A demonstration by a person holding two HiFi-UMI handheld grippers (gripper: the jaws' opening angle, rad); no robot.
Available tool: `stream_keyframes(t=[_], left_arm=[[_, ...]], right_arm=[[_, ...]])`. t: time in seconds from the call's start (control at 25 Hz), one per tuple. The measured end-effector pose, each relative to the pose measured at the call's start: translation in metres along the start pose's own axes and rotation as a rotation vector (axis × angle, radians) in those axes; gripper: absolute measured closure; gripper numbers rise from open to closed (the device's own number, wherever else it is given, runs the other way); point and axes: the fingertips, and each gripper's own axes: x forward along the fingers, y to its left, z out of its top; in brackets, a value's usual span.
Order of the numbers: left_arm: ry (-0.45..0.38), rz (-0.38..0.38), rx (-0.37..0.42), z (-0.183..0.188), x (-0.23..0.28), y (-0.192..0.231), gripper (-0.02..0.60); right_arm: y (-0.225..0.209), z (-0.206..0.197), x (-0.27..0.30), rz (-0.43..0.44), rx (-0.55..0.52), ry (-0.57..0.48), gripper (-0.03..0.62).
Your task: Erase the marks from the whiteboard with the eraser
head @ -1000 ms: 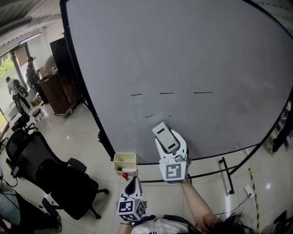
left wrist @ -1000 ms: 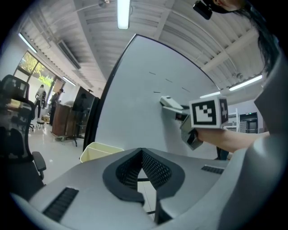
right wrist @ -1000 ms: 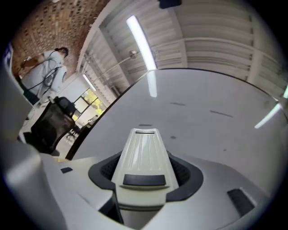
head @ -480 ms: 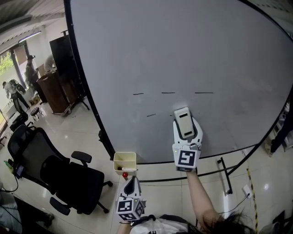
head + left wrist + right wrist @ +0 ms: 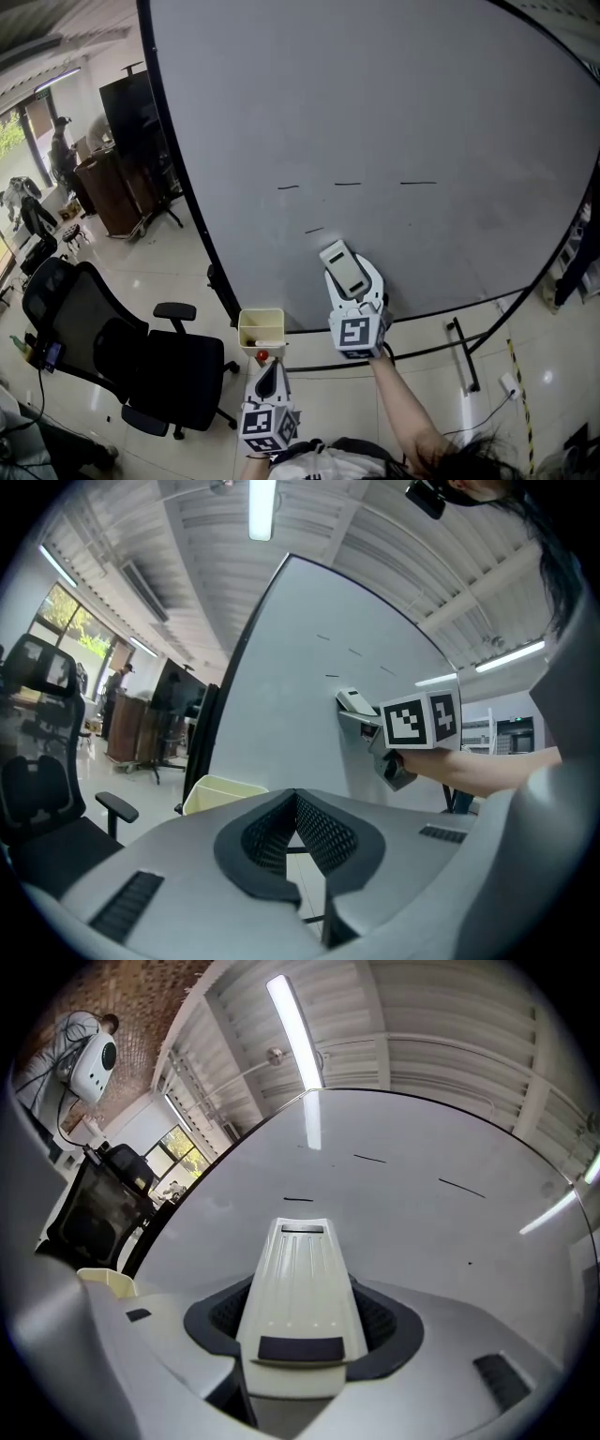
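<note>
A big whiteboard (image 5: pixel 394 112) carries three short black dashes in a row (image 5: pixel 348 184) and one lower dash (image 5: pixel 314 230). My right gripper (image 5: pixel 345 266) is shut on a cream eraser (image 5: pixel 345 268), held against the board just below and right of the lower dash. In the right gripper view the eraser (image 5: pixel 301 1283) points at that dash (image 5: pixel 298 1200). My left gripper (image 5: pixel 271 380) hangs low by my body, shut and holding nothing; its view shows the closed jaws (image 5: pixel 298 829) and the right gripper with the eraser (image 5: pixel 357 702) ahead.
A pale yellow bin (image 5: pixel 262 330) stands at the board's foot with a red thing (image 5: pixel 261 356) beside it. A black office chair (image 5: pixel 112 347) is at the left. The board's black stand (image 5: pixel 464 352) runs along the floor at right. People stand far left.
The right gripper has swept the eraser from under the right of the dashes back down and left. A faint mark right of the lower dash is gone. The left gripper stayed put.
</note>
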Motion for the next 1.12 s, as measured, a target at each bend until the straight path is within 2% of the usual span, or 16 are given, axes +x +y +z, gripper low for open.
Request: stream_keyframes(t=[0.12, 0.24, 0.4, 0.52, 0.72, 0.88, 1.12], left_arm=[[0.021, -0.023, -0.016, -0.017, -0.009, -0.005, 0.604], [0.05, -0.049, -0.009, -0.032, -0.015, -0.015, 0.604], [0.058, -0.094, 0.011, -0.041, -0.03, -0.05, 0.604], [0.054, -0.125, 0.018, -0.048, -0.048, -0.09, 0.604], [0.05, -0.155, 0.023, -0.073, -0.094, -0.165, 0.604], [0.11, -0.144, 0.014, -0.11, -0.141, -0.207, 0.604], [0.131, -0.132, 0.022, -0.125, -0.193, -0.23, 0.604]], right_arm=[[0.002, -0.011, -0.036, 0.01, 0.095, 0.044, 0.318], [0.024, -0.043, -0.091, 0.051, 0.189, 0.139, 0.316], [0.055, -0.092, -0.196, 0.11, 0.299, 0.307, 0.316], [0.066, -0.107, -0.276, 0.15, 0.382, 0.391, 0.316], [0.056, -0.116, -0.375, 0.176, 0.428, 0.446, 0.316], [0.046, -0.108, -0.426, 0.208, 0.47, 0.464, 0.318], [0.048, -0.099, -0.475, 0.233, 0.547, 0.481, 0.321]])
